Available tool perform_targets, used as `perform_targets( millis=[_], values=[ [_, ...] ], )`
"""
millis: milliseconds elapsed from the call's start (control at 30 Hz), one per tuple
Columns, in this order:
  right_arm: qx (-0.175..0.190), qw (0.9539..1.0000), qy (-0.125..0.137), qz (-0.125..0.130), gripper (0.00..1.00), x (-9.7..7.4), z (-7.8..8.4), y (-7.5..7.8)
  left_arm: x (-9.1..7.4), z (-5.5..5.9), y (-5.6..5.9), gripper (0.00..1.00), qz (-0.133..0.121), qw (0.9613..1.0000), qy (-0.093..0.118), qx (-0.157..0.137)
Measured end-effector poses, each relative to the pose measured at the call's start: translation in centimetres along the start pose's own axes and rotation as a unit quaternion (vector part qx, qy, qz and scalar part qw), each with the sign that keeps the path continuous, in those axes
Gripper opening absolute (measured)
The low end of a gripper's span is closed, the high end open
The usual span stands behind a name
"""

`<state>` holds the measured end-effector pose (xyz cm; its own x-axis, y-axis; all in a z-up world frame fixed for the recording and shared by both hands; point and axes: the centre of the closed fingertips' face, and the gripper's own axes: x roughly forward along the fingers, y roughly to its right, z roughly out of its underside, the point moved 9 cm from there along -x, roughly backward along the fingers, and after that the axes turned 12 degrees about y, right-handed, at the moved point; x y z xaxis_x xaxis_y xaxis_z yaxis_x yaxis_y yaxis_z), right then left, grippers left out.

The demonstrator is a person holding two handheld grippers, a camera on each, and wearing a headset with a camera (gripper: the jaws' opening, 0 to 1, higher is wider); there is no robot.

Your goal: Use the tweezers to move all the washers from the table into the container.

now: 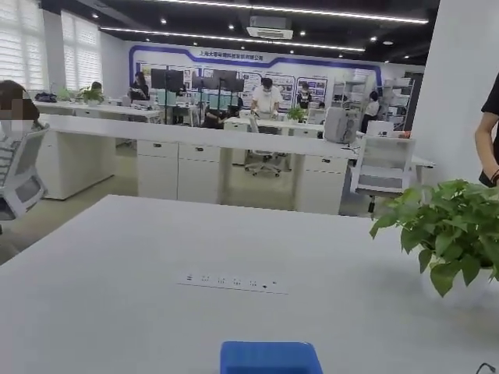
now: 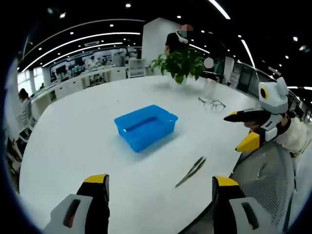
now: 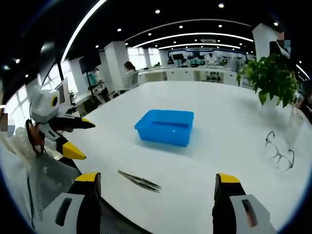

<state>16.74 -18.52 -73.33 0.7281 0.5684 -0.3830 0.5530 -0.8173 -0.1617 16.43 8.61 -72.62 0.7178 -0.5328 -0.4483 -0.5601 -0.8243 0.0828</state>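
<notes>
A blue rectangular container (image 2: 151, 139) stands on the white table, ahead of both grippers. Metal tweezers (image 2: 191, 171) lie flat on the table near its front edge, between the container and me. My left gripper (image 2: 161, 181) hangs open above the table edge, with the tweezers just ahead between its jaws and nothing held. My right gripper (image 3: 157, 178) is also open, and the tweezers (image 3: 140, 181) lie close in front of its left jaw. In the head view the container's (image 1: 270, 360) far rim shows at the bottom edge.
A pair of glasses (image 3: 279, 152) lies to the right of the container. A leafy potted plant (image 1: 452, 226) stands at the table's far right. A socket strip (image 1: 232, 281) is set into the table's middle. People work at desks behind.
</notes>
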Motion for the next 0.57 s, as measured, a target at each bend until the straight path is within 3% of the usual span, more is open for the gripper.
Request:
perform_targets(
  millis=[133,233,367,567],
  values=[
    [-0.003,1.0,-0.002,-0.002,0.99,0.1,0.0,-0.1,-1.2,0.3,0.3,0.94,-0.029,0.9992,0.025,-0.01],
    [-0.005,1.0,0.002,0.0,0.99,0.0,0.0,-0.1,-2.2,0.1,0.4,0.99,-0.048,0.9961,0.074,-0.005],
    [-0.003,1.0,0.006,0.002,0.99,-0.1,-0.1,0.0,-2.7,0.5,-0.1,0.99,-0.068,0.994,0.086,-0.004],
    [-0.003,1.0,0.0,-0.001,0.99,0.0,0.0,0.0,-2.6,0.7,-0.3,0.99,-0.07,0.9936,0.089,-0.004]
  ],
)
